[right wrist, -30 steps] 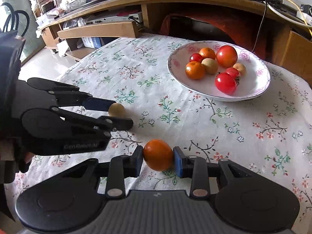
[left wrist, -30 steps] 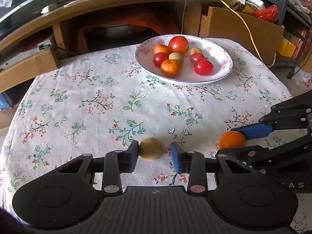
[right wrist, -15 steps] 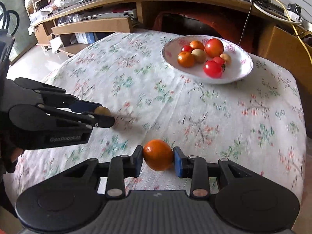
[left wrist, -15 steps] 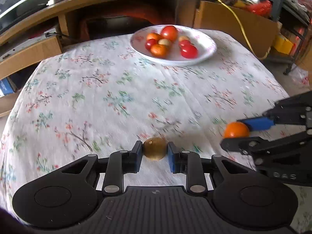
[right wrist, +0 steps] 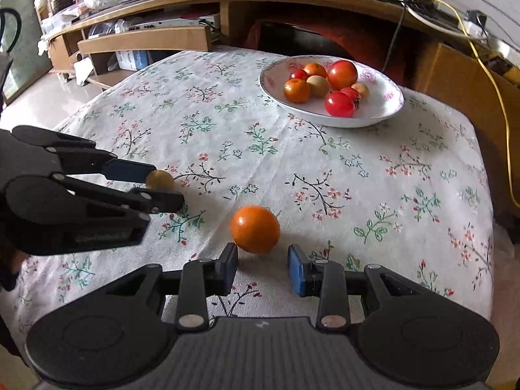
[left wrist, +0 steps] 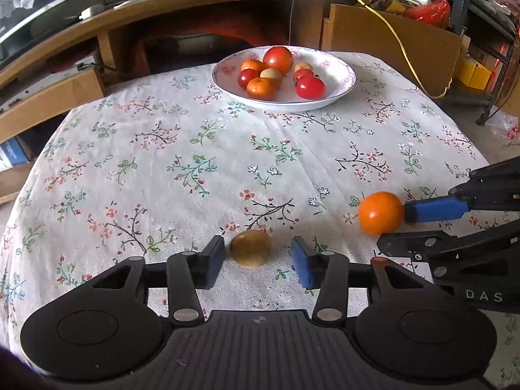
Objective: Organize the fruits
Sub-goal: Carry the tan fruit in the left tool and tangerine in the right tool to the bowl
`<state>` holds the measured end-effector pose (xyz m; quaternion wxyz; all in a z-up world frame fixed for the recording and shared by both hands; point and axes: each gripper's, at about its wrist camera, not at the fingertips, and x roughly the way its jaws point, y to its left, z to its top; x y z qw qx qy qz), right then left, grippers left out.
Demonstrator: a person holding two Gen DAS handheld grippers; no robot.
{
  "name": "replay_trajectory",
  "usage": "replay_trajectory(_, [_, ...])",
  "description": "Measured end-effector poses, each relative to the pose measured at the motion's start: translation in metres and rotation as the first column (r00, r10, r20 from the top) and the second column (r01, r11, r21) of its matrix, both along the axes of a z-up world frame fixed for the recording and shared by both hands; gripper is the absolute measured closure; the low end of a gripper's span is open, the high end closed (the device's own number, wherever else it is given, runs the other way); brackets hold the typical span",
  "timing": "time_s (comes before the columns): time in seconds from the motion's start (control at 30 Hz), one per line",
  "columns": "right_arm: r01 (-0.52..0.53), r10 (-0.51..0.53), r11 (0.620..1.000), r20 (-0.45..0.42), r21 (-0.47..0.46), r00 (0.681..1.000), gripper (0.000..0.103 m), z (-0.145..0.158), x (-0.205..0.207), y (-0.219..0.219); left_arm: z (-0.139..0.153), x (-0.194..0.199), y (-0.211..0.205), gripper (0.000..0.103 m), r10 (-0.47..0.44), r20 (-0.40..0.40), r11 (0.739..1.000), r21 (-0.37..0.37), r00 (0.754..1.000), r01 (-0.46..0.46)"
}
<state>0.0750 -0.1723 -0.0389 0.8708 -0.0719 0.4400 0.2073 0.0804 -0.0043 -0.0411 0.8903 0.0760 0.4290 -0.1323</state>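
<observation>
Left wrist view: the left gripper (left wrist: 258, 258) sits low over a table covered by a white floral tablecloth (left wrist: 182, 149). Its two blue-padded fingers are spread apart, released, with a small brownish-yellow fruit (left wrist: 251, 248) lying on the cloth between them; it sits close to the left pad, clear of the right one, and looks slightly blurred. To the right, an orange (left wrist: 381, 213) rests on the cloth, flanked by the fingers of the right gripper (left wrist: 398, 224). White letters reading "DAS" show on that gripper's black body; the rest is cut off.

Right wrist view: the right gripper's fingers are also spread and released. The orange lies on the cloth just ahead of the fingertips, nearer the left pad; whether it touches that pad cannot be told. Faint raised lettering on the left gripper's side is too blurred to read.

At the far side of the table stands a white plate (left wrist: 341, 78) with a pink flower rim, holding red tomatoes (left wrist: 310, 86), small oranges (left wrist: 261, 86) and pale round fruits.
</observation>
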Motion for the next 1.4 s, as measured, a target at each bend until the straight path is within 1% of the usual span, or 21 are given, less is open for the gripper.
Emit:
replay_trajectory(0.2, [0.009,-0.009,0.999,-0.009,0.031,1.000,0.067,0.001,0.002,-0.003,0.000,-0.001,0.000,0.048,0.014,-0.007,1.000,0.003,1.000,-0.014])
replay_trajectory(0.3, [0.007,-0.007,0.999,-0.001,0.042,1.000,0.064,0.002,0.004,-0.002,0.000,-0.002,0.002,0.049,0.015,-0.008,1.000,-0.001,1.000,-0.015])
replay_trajectory(0.4, [0.009,-0.010,0.999,0.006,0.050,1.000,0.064,0.003,0.008,-0.002,0.001,-0.001,0.000,0.060,0.008,-0.012,1.000,-0.002,1.000,-0.008])
replay_trajectory(0.47, [0.012,-0.013,0.998,0.004,0.057,1.000,0.064,0.003,0.011,-0.003,0.001,-0.002,-0.001,0.063,0.008,-0.014,1.000,-0.004,1.000,-0.008])
replay_trajectory(0.53, [0.016,-0.016,0.998,0.008,0.058,1.000,0.064,0.003,0.012,-0.003,0.002,-0.001,-0.003,0.069,0.004,-0.021,1.000,-0.009,1.000,-0.004])
replay_trajectory(0.57, [0.015,-0.015,0.998,0.007,0.057,1.000,0.065,0.003,0.013,-0.002,0.002,-0.001,-0.004,0.069,0.000,-0.024,1.000,-0.010,1.000,-0.001])
replay_trajectory(0.6, [0.011,-0.011,0.998,0.002,0.055,1.000,0.069,0.003,0.013,0.000,0.002,-0.001,-0.005,0.069,-0.002,-0.024,1.000,-0.006,1.000,0.002])
replay_trajectory(0.7, [0.010,-0.010,0.999,-0.002,0.036,1.000,0.069,0.003,0.012,0.004,0.002,-0.001,-0.007,0.069,-0.005,-0.028,1.000,-0.003,1.000,0.005])
replay_trajectory(0.77, [0.013,-0.013,0.999,-0.007,0.038,1.000,0.069,0.004,0.012,0.003,0.002,0.001,-0.005,0.069,-0.005,-0.035,1.000,-0.009,0.999,0.004])
replay_trajectory(0.83, [0.020,-0.019,0.999,-0.010,0.043,1.000,0.069,0.005,0.012,0.001,0.002,0.002,-0.004,0.066,-0.007,-0.039,1.000,-0.011,0.999,0.007])
replay_trajectory(1.0, [0.020,-0.019,0.999,-0.015,0.050,1.000,0.069,0.005,0.010,-0.001,0.001,0.003,-0.006,0.062,-0.004,-0.022,1.000,-0.007,1.000,0.004])
replay_trajectory(1.03, [0.017,-0.016,0.999,-0.016,0.050,1.000,0.069,0.005,0.010,-0.001,0.001,0.003,-0.007,0.058,-0.002,-0.017,1.000,-0.004,1.000,0.002])
replay_trajectory(1.13, [0.018,-0.017,0.998,-0.024,0.053,1.000,0.069,0.004,0.011,-0.001,0.000,0.007,-0.005,0.053,0.012,-0.011,1.000,-0.009,1.000,-0.012])
replay_trajectory(1.4, [0.042,-0.039,0.996,-0.036,0.078,0.999,0.069,0.006,0.014,-0.006,-0.001,0.021,-0.004,0.052,0.029,-0.007,0.999,-0.032,1.000,-0.029])
